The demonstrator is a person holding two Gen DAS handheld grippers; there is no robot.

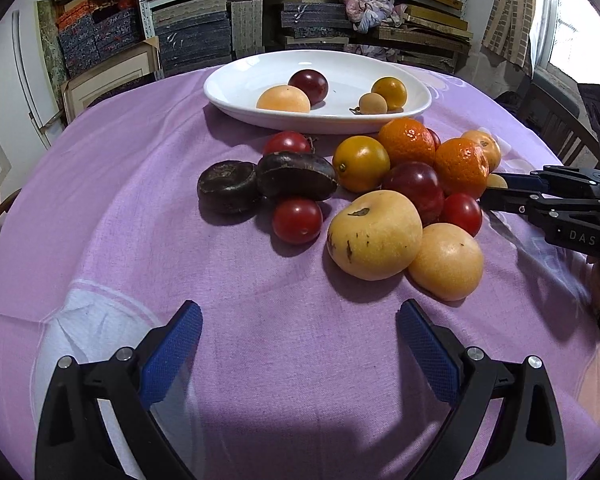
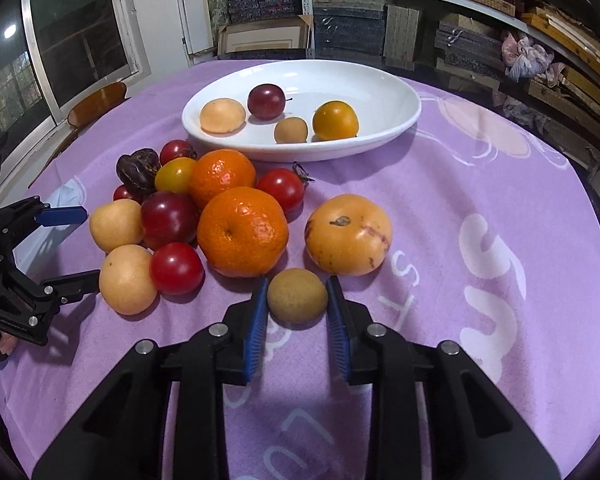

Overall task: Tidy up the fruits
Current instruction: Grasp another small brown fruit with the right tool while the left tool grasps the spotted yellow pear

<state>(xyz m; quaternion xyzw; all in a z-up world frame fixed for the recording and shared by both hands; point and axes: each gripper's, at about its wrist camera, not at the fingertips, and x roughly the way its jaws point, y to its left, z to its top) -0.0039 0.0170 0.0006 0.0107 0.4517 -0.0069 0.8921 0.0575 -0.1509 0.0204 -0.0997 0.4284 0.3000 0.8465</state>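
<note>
My right gripper (image 2: 297, 300) is clamped on the small tan fruit (image 2: 297, 295); left gripper (image 1: 300, 332) jaws apart, idle. Lift straight up (mandarin (image 2: 243, 232) crowds close), then carry to the white dish (image 2: 396, 120).

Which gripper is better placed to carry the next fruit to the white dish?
Right: the right gripper is shut on the small tan fruit. The left gripper is open over bare cloth.

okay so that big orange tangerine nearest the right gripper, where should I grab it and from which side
Grip the large orange tangerine across its widest middle, coming down from above. It sits stem-dimple up, red cherry tomato and dark red plum crowd its left, another tangerine sits behind. The right gripper is shut on a small tan round fruit, so probably place that first.
</note>
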